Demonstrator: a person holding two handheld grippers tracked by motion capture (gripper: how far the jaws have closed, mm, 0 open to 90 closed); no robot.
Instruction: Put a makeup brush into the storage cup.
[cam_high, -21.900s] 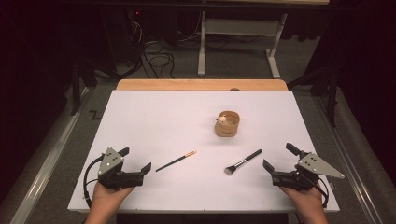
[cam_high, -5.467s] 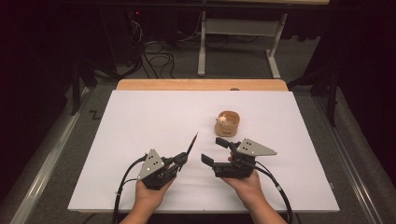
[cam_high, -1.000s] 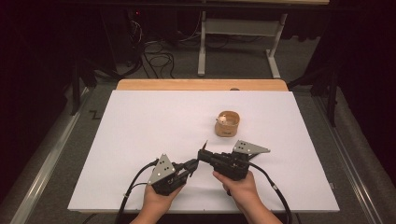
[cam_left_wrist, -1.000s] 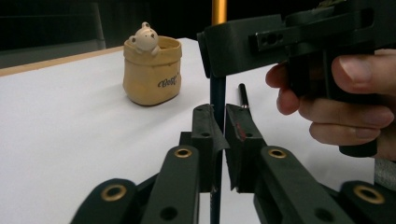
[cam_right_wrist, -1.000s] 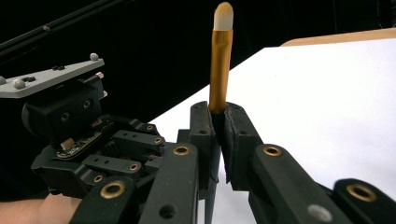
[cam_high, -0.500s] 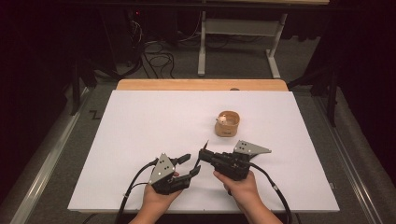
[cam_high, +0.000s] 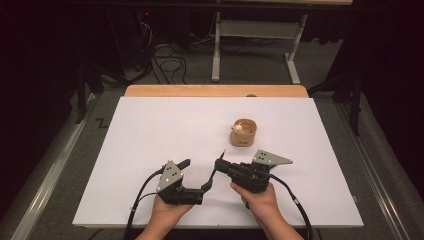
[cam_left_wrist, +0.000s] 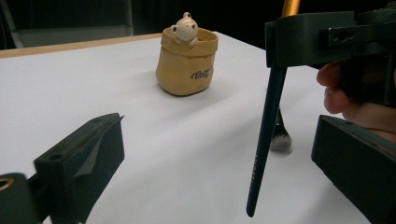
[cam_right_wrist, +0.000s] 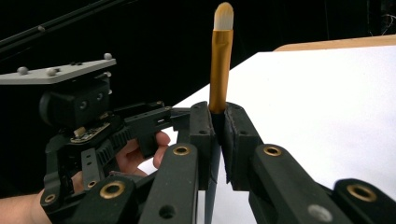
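High view shows your left gripper has just been opening off the slim brush, jaws wide and empty, so your right gripper, clamped shut, holds it upright alone, ready for the bear-topped pot.

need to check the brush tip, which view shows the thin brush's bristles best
The right gripper view: the thin brush stands upright in the right claw, pale bristles clear against the dark. The left gripper view shows its dark handle, bristles cut off. The high view shows a tiny sliver.
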